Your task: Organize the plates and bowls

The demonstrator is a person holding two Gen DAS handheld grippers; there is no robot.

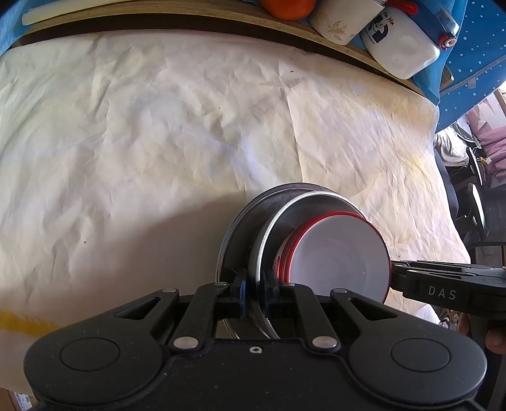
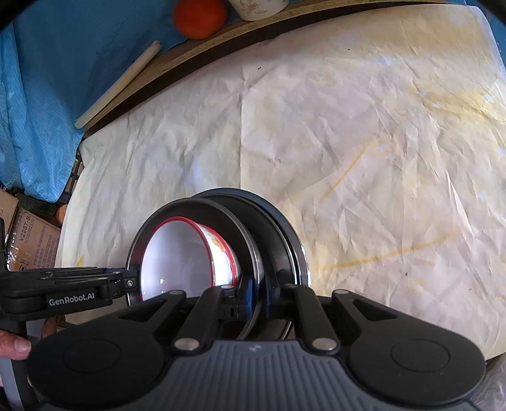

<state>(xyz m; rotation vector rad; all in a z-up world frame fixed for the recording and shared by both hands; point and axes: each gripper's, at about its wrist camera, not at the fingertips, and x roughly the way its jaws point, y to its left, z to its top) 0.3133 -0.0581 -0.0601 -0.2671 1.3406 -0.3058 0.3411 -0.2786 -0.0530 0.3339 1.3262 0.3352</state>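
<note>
The stack sat at the near edge of the tabletop (image 1: 158, 132), directly under both hand-held grippers: a red-rimmed white bowl (image 1: 341, 262) nested in a metal bowl (image 1: 284, 218), with dark metal plates (image 1: 240, 234) beneath. In both wrist views the pile looked tipped on edge, rims facing sideways; that could be lens angle, so true tilt was unclear.

The left hand-held gripper (image 1: 253, 292) had its jaws pressed together on the metal bowl's rim, one finger each side. The right hand-held gripper (image 2: 262, 292) was likewise pinched onto a rim on the opposite side of the stack, seemingly the metal bowl's or a plate's; which one I couldn't tell. Each tool pointed steeply down, with the stack between them, neither nearer.

The crumpled white cloth ahead was bare, so nothing blocked a move forward. Well beyond, on the wooden edge strip: a tomato (image 2: 199, 17), a white stick (image 2: 117, 85), a cup (image 1: 341, 22) and a white bottle (image 1: 401, 41).
</note>
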